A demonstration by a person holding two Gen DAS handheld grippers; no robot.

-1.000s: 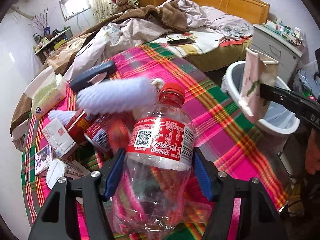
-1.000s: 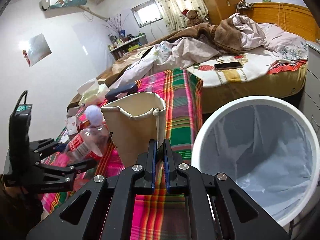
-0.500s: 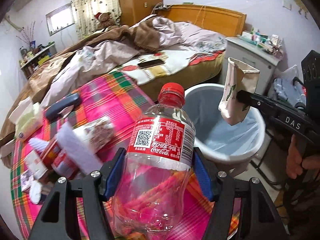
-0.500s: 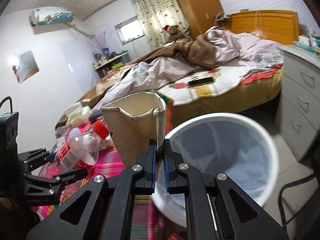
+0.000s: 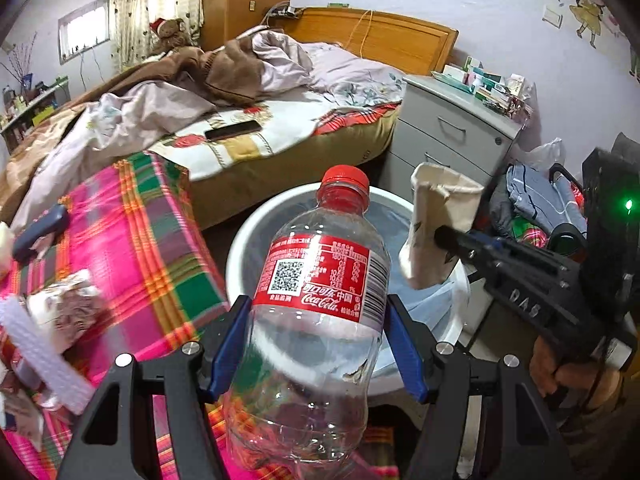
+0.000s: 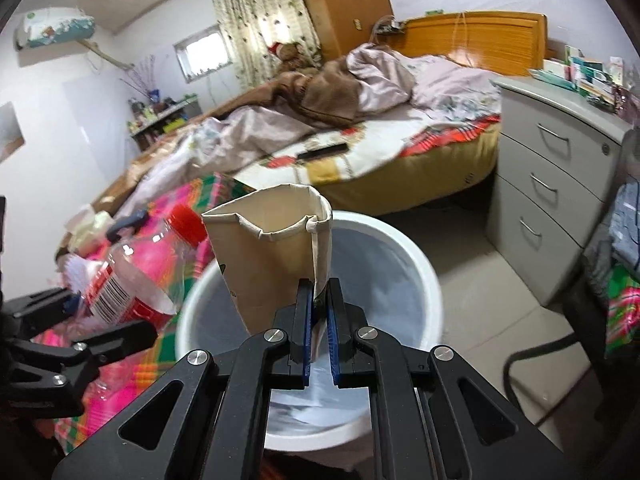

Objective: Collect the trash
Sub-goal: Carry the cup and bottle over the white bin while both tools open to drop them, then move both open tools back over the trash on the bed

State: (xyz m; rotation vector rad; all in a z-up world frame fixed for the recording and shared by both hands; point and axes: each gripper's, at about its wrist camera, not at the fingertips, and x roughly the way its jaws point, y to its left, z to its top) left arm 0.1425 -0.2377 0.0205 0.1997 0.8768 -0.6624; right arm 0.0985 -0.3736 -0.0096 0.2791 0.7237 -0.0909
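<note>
My left gripper (image 5: 320, 344) is shut on an empty clear plastic cola bottle (image 5: 316, 280) with a red cap and red label, held upright over the near rim of a white trash bin (image 5: 240, 248) lined with a pale blue bag. My right gripper (image 6: 319, 320) is shut on the side wall of a beige paper cup (image 6: 272, 256), held above the bin (image 6: 428, 280). The left wrist view shows the cup (image 5: 436, 224) over the bin's right side, and the right wrist view shows the bottle (image 6: 132, 272) at the bin's left.
A table with a pink and green plaid cloth (image 5: 132, 248) stands left of the bin, with wrappers, boxes and a dark blue object (image 5: 40, 228) on it. Behind lies an unmade bed (image 5: 240, 112). A grey drawer unit (image 5: 452, 136) and piled clothes (image 5: 536, 208) stand at the right.
Both grippers swung right, away from the table toward the bin. The bottle now hangs over the bin's near rim and the cup over its inside. Both grips are unchanged.
</note>
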